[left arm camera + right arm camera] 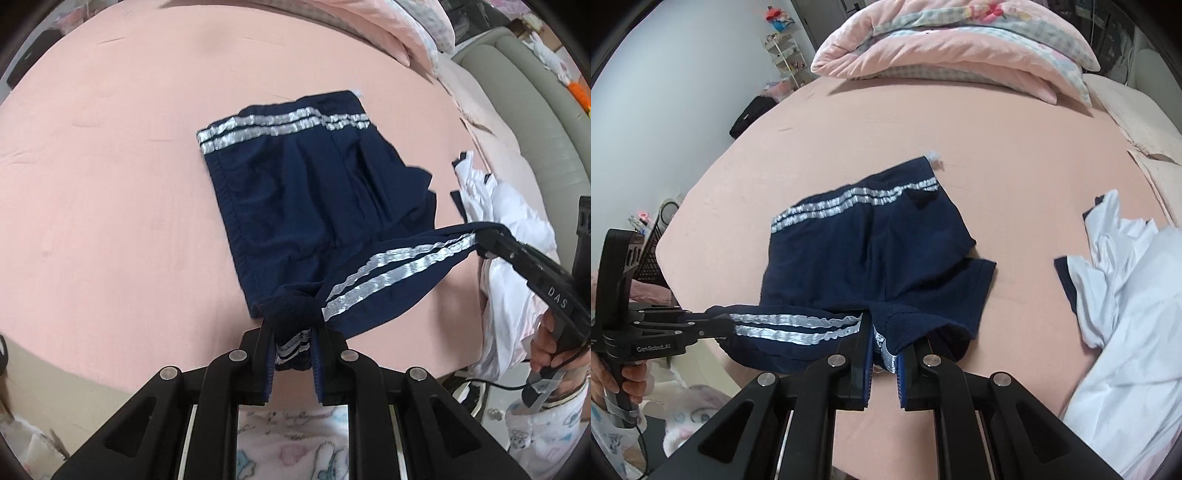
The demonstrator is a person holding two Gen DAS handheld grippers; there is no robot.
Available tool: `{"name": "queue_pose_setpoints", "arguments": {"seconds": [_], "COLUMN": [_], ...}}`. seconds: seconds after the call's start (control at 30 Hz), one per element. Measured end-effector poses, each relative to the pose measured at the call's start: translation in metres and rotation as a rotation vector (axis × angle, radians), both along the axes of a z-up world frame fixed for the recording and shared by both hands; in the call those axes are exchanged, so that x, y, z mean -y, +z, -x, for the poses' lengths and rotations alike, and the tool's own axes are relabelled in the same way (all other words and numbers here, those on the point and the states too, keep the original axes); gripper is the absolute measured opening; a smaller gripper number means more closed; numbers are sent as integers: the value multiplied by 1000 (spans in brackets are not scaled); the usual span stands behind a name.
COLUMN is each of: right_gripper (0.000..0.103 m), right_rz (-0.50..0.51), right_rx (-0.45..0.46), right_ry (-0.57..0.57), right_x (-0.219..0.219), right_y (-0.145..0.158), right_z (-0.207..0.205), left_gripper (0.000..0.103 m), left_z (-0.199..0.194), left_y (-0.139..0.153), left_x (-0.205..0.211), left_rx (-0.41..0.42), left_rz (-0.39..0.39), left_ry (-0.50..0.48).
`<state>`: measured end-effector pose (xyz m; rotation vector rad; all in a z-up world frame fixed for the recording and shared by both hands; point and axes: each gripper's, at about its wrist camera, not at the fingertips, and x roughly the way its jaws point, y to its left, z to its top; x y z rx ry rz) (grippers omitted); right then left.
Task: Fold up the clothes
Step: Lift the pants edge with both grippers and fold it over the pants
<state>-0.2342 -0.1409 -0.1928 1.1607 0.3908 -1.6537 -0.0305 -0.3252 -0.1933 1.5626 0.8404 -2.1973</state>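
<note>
The navy shorts [295, 206] with two silver stripes lay on the pink bedsheet [110, 184], far part flat, near edge lifted off the sheet. The left gripper [291, 332] was clamped on one bunched end of that striped edge; in the right wrist view it [727, 325] entered from the left, closed on the fabric. The right gripper [884, 347] was pinched on the other end of the edge; in the left wrist view it [480, 240] held the stripe taut from the right. The striped band spanned between both grippers. A white garment [1126, 295] lay crumpled on the sheet, just beside the shorts. A folded pink quilt [960, 48] rested at the far side
</note>
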Motion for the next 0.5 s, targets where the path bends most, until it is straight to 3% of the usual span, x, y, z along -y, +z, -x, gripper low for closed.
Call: {"name": "queue_pose_setpoints", "arguments": {"seconds": [0.5], "right_gripper": [8], "right_rz": [-16], "right_rx": [-56], "right_ry": [38], "right_x": [44], "right_y": [10], "right_z": [21], "left_gripper": [14], "left_z": [17], "left_y": [8], "left_x": [41], "left_rx": [-61], "left_rz": [-31], "left_ry": [49]}}
